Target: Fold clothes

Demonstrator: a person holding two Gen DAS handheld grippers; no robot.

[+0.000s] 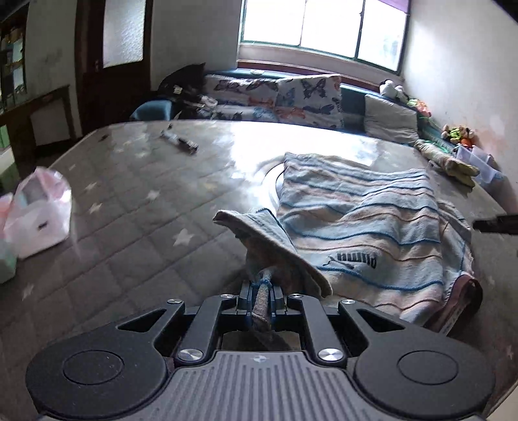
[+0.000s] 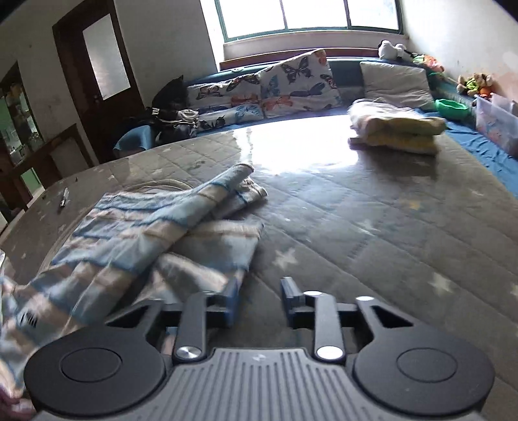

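Between the closed fingers of the left gripper (image 1: 261,299) a bunched edge of the striped garment (image 1: 362,226) is pinched and lifted; the rest of it lies spread on the mattress (image 1: 129,210) just ahead and to the right. The right gripper (image 2: 259,293) hangs with its fingers apart and nothing between them, the garment just to its left. Farther off sit a pen (image 1: 179,141), a plastic bag (image 1: 37,215), folded clothes (image 2: 398,129), butterfly cushions (image 2: 291,84) and a window (image 2: 307,16).

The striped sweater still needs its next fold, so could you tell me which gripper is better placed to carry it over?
Probably left: the left gripper is shut on the striped sweater, while the right gripper is open, holding nothing.
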